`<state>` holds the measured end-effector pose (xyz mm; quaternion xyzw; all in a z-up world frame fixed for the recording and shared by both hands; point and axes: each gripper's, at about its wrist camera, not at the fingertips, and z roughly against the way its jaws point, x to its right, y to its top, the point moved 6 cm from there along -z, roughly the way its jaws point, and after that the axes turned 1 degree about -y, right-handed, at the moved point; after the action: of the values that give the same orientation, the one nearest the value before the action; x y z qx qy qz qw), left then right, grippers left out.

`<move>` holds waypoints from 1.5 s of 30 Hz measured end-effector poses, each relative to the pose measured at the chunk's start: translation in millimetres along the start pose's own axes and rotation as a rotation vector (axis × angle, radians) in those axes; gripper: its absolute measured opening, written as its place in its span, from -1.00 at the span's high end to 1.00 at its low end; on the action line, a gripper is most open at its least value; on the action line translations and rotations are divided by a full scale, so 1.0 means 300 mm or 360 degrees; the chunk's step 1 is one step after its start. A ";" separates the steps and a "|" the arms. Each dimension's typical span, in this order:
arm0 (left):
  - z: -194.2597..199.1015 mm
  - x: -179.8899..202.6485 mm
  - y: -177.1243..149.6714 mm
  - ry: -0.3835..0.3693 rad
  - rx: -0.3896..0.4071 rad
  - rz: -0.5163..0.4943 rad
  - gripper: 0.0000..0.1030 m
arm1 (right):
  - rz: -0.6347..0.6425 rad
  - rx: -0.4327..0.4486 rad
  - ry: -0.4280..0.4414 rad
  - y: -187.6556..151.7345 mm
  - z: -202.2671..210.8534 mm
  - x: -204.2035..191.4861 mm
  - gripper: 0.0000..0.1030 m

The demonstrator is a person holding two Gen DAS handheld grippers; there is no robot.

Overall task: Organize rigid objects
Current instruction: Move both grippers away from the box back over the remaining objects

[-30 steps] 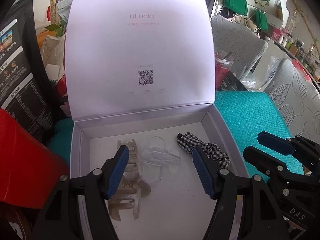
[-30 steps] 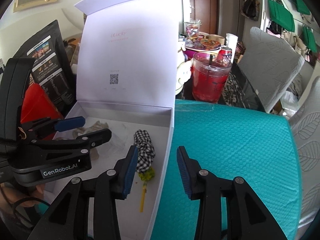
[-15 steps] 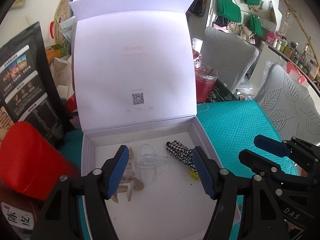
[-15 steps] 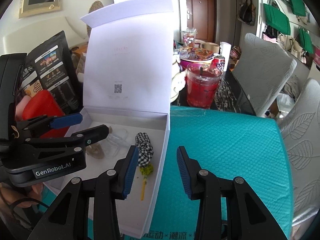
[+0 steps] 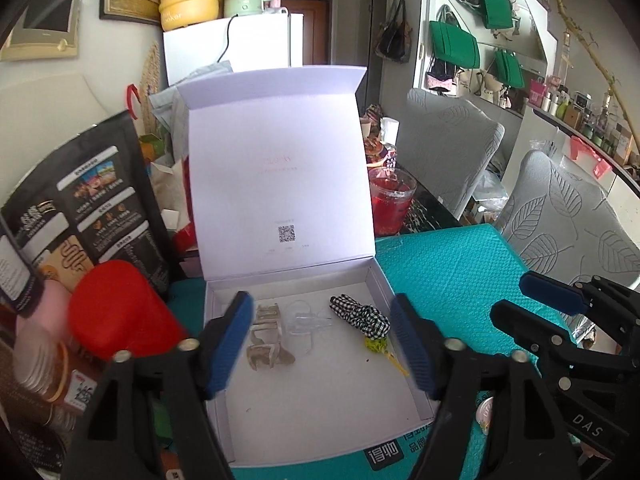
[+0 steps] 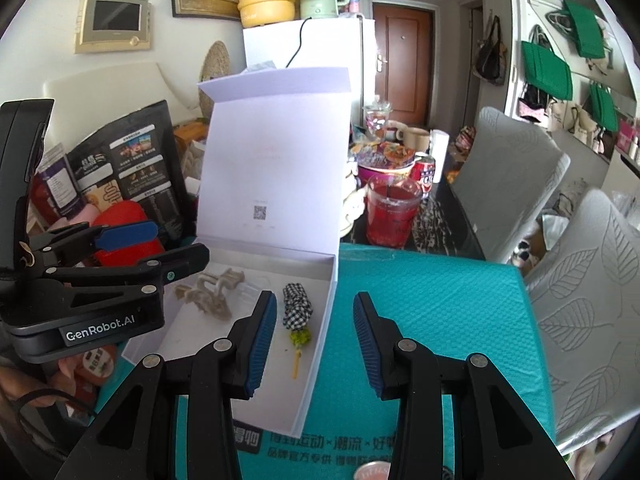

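A white box (image 5: 320,432) with its lid (image 5: 280,184) standing open sits on the teal mat (image 5: 452,264). Inside lie a beige hair claw (image 5: 266,338), a clear hair claw (image 5: 306,316) and a black-and-white checked hair tie (image 5: 362,316) with a yellow-green piece (image 5: 378,346). My left gripper (image 5: 324,344) is open and empty, above the box's front half. My right gripper (image 6: 314,340) is open and empty, straddling the box's right wall (image 6: 320,332). The box contents also show in the right wrist view: beige claw (image 6: 210,290), checked tie (image 6: 297,310).
A red object (image 5: 116,312) and a black printed bag (image 5: 88,208) stand left of the box. A cup of red drink (image 5: 390,206) stands behind it on the right. Grey chairs (image 5: 560,216) are at the right. A small round badge (image 5: 486,414) lies by the box's front right corner.
Both grippers have drawn back and up from the box, so the whole box and lid now show. The items inside have not moved. Both grippers stay open.
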<state>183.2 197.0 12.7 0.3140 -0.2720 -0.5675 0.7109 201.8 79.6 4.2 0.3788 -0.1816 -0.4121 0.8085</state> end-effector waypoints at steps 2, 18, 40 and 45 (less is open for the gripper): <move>0.044 0.000 -0.003 0.0015 0.0037 0.0000 -0.74 | 0.0001 0.0017 -0.0006 -0.007 0.032 -0.004 0.23; 0.288 0.031 -0.076 0.0069 0.0149 0.0003 -0.99 | 0.0056 0.0158 -0.0076 -0.104 0.291 -0.036 -0.34; 0.449 0.223 -0.329 -0.0147 0.0117 -0.0085 -0.99 | -0.0021 0.0208 -0.0194 -0.397 0.567 -0.035 -0.61; 0.448 0.270 -0.370 -0.0178 0.0115 -0.0128 -0.99 | -0.0058 0.0187 -0.0226 -0.453 0.586 -0.015 -0.61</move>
<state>29.6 81.8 19.4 0.3180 -0.3188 -0.6019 0.6595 20.7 -49.0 14.4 0.3987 -0.2555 -0.4410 0.7624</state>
